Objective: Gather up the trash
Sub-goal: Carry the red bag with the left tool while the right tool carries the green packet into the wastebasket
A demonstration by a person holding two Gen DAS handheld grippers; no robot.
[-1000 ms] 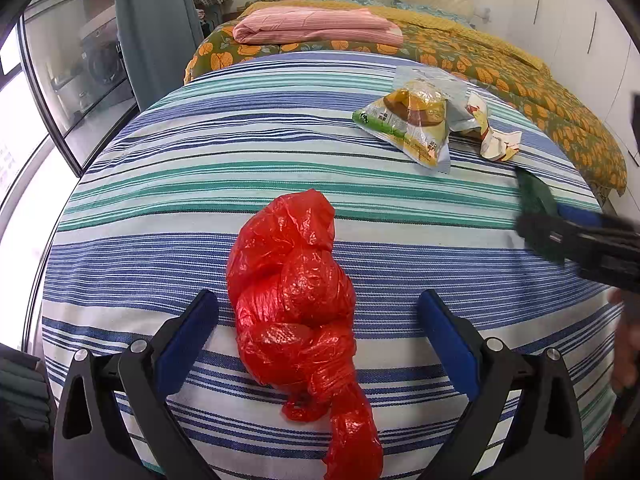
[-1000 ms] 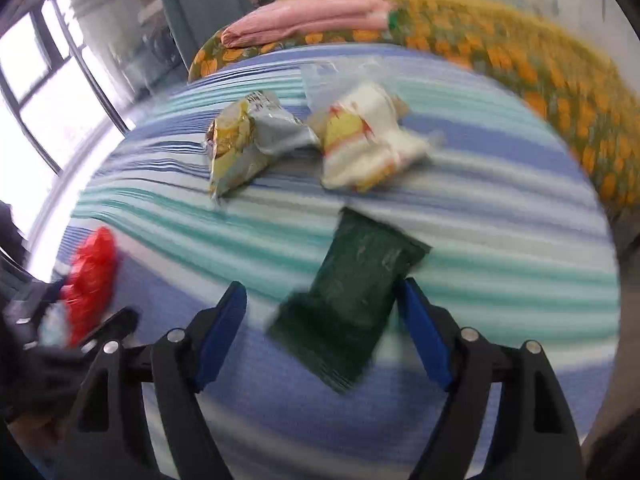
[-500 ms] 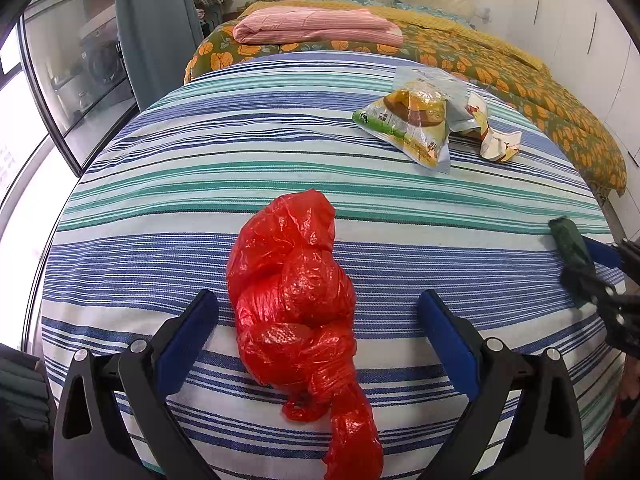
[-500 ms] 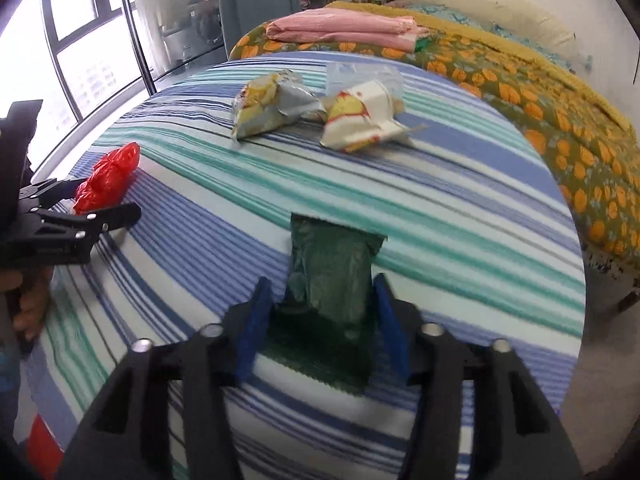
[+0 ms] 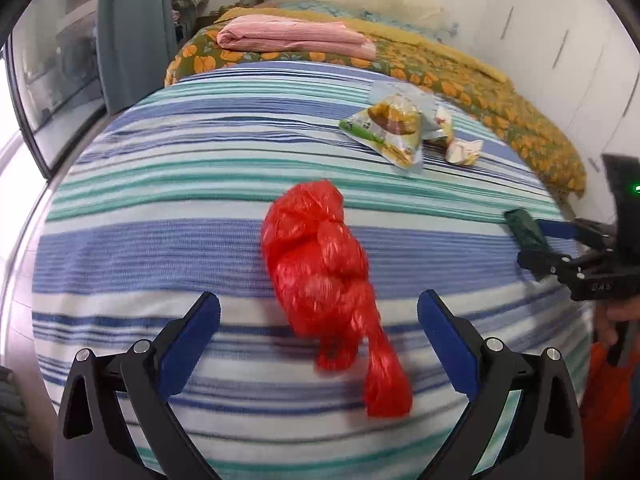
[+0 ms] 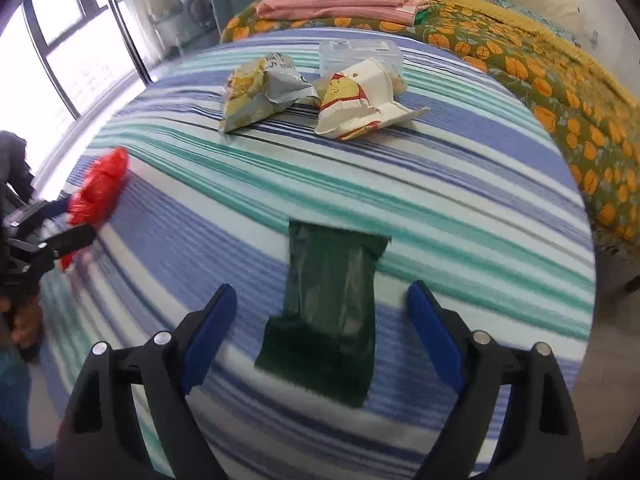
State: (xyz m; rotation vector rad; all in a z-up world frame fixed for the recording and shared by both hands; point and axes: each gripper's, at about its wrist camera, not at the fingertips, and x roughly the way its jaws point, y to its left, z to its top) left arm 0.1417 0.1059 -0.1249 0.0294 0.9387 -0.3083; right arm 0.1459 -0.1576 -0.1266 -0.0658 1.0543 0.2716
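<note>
A crumpled red plastic bag [image 5: 328, 264] lies on the striped bedspread [image 5: 180, 184], between the fingers of my open left gripper [image 5: 319, 330]. A dark green wrapper [image 6: 332, 308] lies flat between the fingers of my open right gripper [image 6: 322, 330]. A yellow-green snack bag [image 5: 390, 130] and a crumpled white paper wrapper [image 5: 462, 150] lie farther back. They also show in the right wrist view, the snack bag [image 6: 260, 90] left of the paper wrapper [image 6: 360, 98]. The red bag [image 6: 100, 190] shows at its left edge.
A clear plastic box [image 6: 360, 52] sits behind the wrappers. A folded pink blanket [image 5: 296, 36] lies on the orange-flowered quilt [image 5: 500, 92] beyond. Windows [image 6: 60, 40] stand on the left. The bed edge drops off at the right.
My right gripper was shut on the green wrapper half a second ago and has opened; the wrapper now lies loose between its fingers. My left gripper has shifted left, so the red bag sits further right.
</note>
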